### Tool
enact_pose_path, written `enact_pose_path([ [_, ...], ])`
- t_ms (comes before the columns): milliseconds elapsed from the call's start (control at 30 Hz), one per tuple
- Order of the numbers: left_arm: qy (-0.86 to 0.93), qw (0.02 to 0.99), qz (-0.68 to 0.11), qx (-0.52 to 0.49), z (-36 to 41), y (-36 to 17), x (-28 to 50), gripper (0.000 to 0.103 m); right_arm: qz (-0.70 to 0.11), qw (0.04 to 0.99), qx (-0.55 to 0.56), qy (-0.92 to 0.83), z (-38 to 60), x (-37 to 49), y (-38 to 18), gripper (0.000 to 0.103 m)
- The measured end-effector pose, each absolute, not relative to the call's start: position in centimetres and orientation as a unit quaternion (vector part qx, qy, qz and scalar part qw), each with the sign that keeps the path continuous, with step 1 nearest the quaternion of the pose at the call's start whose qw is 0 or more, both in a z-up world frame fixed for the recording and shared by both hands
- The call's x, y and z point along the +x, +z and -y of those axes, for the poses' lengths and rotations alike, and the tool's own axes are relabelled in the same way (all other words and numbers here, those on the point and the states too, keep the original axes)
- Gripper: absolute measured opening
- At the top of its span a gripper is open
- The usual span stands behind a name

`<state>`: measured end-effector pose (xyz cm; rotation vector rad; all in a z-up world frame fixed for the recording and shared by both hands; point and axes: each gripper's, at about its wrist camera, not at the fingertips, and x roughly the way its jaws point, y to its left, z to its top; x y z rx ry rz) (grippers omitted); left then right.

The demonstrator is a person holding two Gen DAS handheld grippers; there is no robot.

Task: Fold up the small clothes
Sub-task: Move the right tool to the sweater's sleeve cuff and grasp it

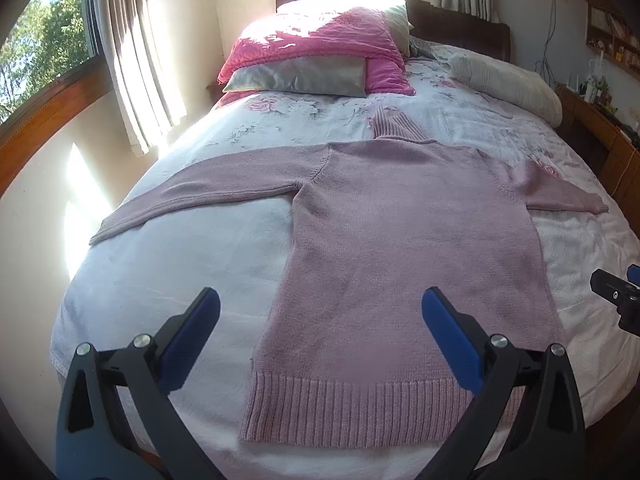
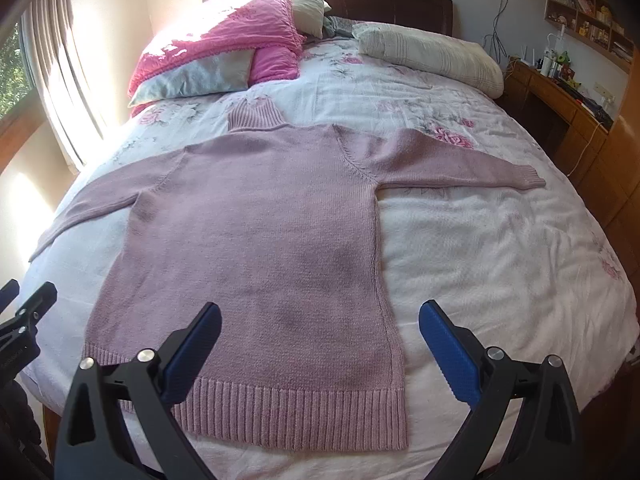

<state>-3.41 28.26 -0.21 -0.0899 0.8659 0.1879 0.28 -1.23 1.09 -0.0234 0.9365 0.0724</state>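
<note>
Left gripper (image 1: 320, 320) and right gripper (image 2: 320, 332): 2 units, both gaping wide, hovering empty above the hem (image 1: 360, 412) at 6 o'clock. Pink sweater (image 2: 256, 240): lying flat on the bed (image 2: 500, 260), sleeves reaching toward 9 and 3 o'clock; likely best pinching a sleeve cuff (image 2: 530, 178) first, keeping the knit unwrinkled.

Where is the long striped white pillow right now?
The long striped white pillow lies on the floral bedspread at the bed's far right in both views, beyond the pink knit sweater.

No readable text anywhere.
</note>
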Motion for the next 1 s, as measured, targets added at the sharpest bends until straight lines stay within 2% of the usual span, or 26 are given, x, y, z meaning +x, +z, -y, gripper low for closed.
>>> enact_pose_path([
  [200,0.088,0.888,-0.444,-0.088,-28.0,-1.2,-0.5,0.100,-0.445,0.893,-0.008,0.066,3.0,4.1,1.0,0.099],
  [433,0.086,0.881,-0.457,-0.087,-24.0,-3.0,9.3,0.100,-0.467,0.884,0.002,0.024,9.4,14.5,-0.9,0.099],
  [733,0.072,0.868,-0.482,-0.090,-14.2,-5.0,22.9,0.100,-0.517,0.851,0.063,-0.065,26.1,27.1,-3.5,0.099],
  [1000,0.070,0.857,-0.507,-0.060,-4.2,-4.8,29.9,0.100,-0.580,0.796,0.107,-0.138,45.2,34.6,-8.0,0.098],
])
